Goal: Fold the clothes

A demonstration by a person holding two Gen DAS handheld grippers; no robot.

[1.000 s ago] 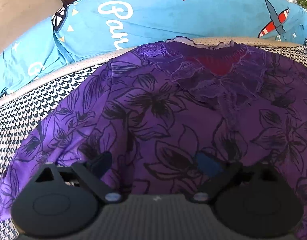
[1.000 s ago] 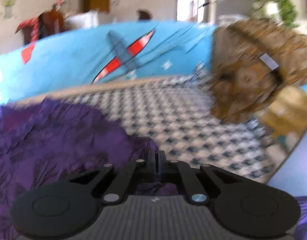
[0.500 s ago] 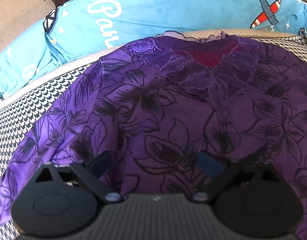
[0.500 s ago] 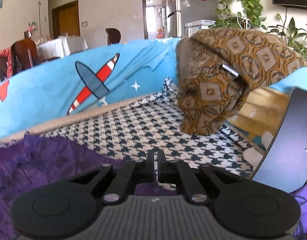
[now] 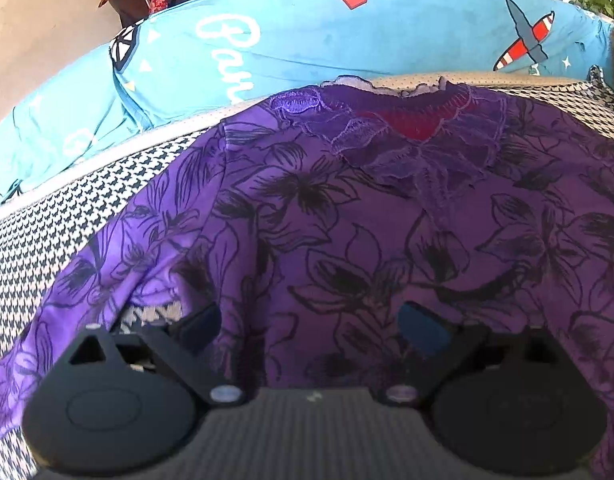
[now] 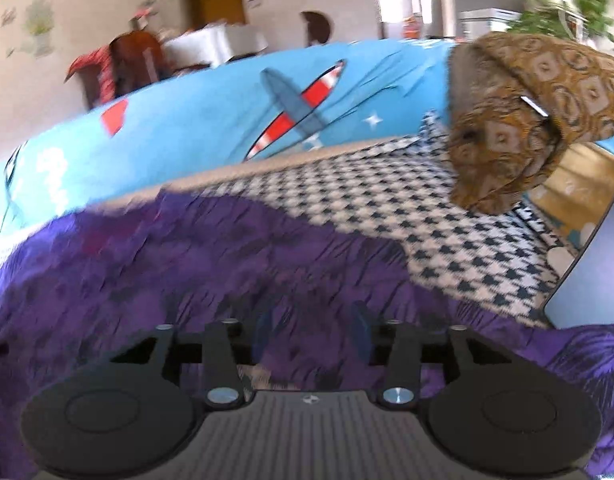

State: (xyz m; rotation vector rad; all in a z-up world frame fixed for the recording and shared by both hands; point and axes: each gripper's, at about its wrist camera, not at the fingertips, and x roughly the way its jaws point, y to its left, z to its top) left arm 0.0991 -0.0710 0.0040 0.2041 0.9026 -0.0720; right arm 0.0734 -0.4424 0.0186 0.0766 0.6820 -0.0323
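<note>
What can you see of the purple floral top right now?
The purple floral top looks like thin crinkled fabric with black flower outlines, an embroidered lace neckline and a red lining. It lies spread front-up on the houndstooth cover, neckline toward the blue blanket. The left gripper stands open over it; the right gripper is opening, with nothing pinched.

We see the blouse (image 5: 347, 220) spread flat ahead of and beneath our left gripper (image 5: 311, 324), purple with black flowers, lace collar farthest away, one sleeve trailing leftward; its wrinkled cloth also lies under our right gripper (image 6: 311, 330).
</note>
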